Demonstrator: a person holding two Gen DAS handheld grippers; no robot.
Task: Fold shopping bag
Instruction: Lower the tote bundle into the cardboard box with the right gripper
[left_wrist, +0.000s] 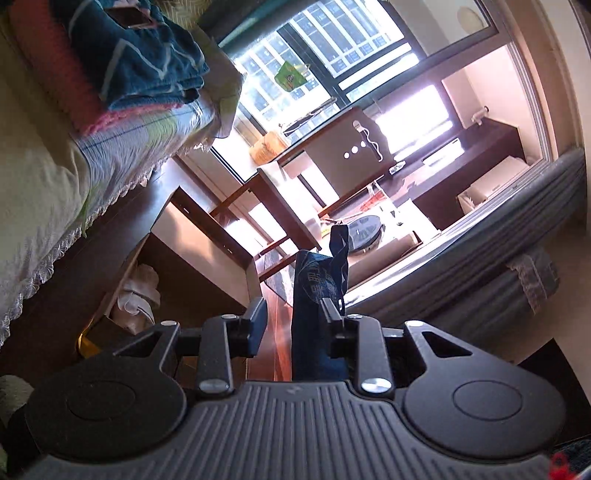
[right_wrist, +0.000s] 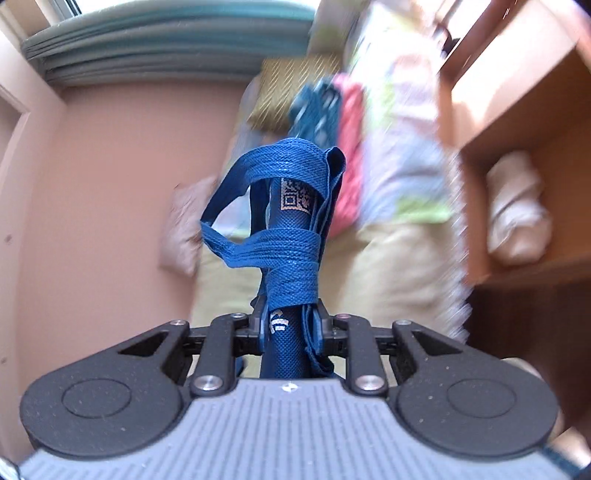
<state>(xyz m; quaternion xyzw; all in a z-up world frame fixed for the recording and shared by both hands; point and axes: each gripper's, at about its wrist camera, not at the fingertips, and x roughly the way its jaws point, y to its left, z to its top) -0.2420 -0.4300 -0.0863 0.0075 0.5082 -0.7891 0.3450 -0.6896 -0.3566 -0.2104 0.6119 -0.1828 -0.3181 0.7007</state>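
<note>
right fingers (right_wrist: 291, 328): clamped on rolled bag (right_wrist: 291, 236)
left fingers (left_wrist: 295, 317): apart, bag against one finger
risk: strap (right_wrist: 266, 166) wrap loosens, roll unwinds

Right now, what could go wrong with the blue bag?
The strap wrapped round the rolled bag has a loose loop, so it might unwind. In the left wrist view the left tool stands open with blue bag fabric against only one finger, so that piece could slip free.

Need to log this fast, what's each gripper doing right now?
Left gripper: open; blue bag against one finger only.
Right gripper: shut on the rolled bag.
</note>
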